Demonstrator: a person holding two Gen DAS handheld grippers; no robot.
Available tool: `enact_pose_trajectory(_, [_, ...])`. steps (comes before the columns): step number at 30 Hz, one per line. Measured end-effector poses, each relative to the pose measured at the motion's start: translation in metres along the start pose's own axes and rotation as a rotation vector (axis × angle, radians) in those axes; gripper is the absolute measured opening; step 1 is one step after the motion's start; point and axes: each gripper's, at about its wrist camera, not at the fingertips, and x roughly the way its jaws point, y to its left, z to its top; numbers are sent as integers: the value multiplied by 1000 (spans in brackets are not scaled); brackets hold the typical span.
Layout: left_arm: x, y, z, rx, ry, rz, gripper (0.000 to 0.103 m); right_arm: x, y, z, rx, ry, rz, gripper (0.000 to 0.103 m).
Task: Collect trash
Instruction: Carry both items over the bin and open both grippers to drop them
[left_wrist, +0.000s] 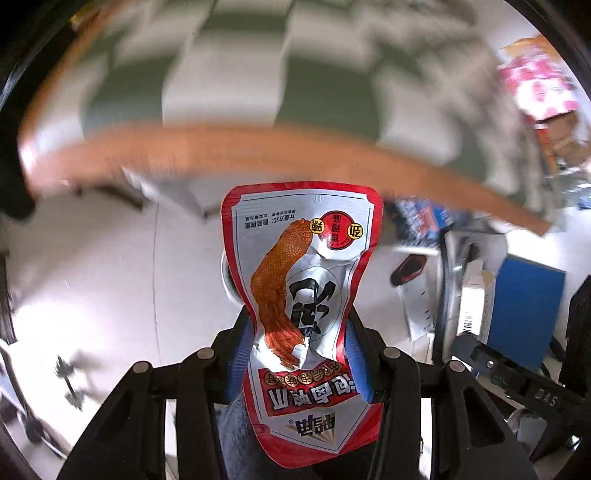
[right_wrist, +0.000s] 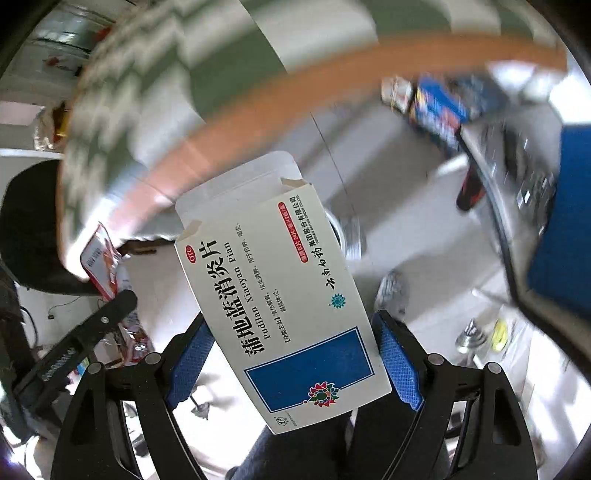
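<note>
Gripping trash in both: left gripper (left_wrist: 301, 354) clamped on a crumpled red-and-white snack wrapper (left_wrist: 303, 295) sticking out ahead of its fingers; right gripper (right_wrist: 295, 354) clamped on a white-and-blue medicine box (right_wrist: 284, 288), open flap forward. Background blurred.

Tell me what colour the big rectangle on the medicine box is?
Blue, clearest in the right wrist view on the medicine box.

Bg motion-blurred. Table w/ green-white check cloth (left_wrist: 221, 92) and orange-brown wood edge (left_wrist: 258, 147) fills far side. Pale glossy floor (left_wrist: 92, 258) below, bright glare. Blue panel (left_wrist: 524, 310) right, clutter nr it.
</note>
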Motion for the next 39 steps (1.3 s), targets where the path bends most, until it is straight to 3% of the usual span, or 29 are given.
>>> enact_pose_trajectory(6, [150, 42, 19, -120, 122, -28, 43, 136, -40, 13, 90, 83, 20, 86])
enact_pose_trajectory(9, [213, 56, 34, -135, 164, -36, 48, 203, -55, 28, 125, 109, 38, 86])
enact_pose_trajectory(11, [243, 60, 43, -107, 173, -10, 52, 237, -60, 38, 142, 128, 51, 86])
enact_pose_trajectory(14, [278, 70, 53, -97, 173, -3, 69, 290, -67, 50, 155, 156, 71, 87])
enact_pose_trajectory(16, [283, 75, 53, -97, 166, 8, 86, 319, -70, 55, 157, 185, 106, 88])
enact_pose_trajectory(17, [287, 78, 53, -100, 159, 19, 89, 332, -71, 57, 154, 195, 120, 89])
enact_pose_trajectory(19, [290, 90, 49, -106, 158, 37, 101, 348, -72, 60, 147, 203, 134, 103])
enact_pose_trajectory(23, [276, 109, 38, -109, 102, 98, 101, 360, -70, 58, 105, 203, 106, 103])
enact_pose_trajectory(28, [259, 111, 26, -66, 48, 213, 101, 347, -59, 49, -12, 159, -50, 103])
enact_pose_trajectory(34, [243, 98, 11, -45, 67, 227, 101, 323, -48, 43, -143, 106, -232, 103])
enact_pose_trajectory(39, [219, 85, -1, -35, 64, 224, 101, 296, -41, 38, -193, 74, -277, 103])
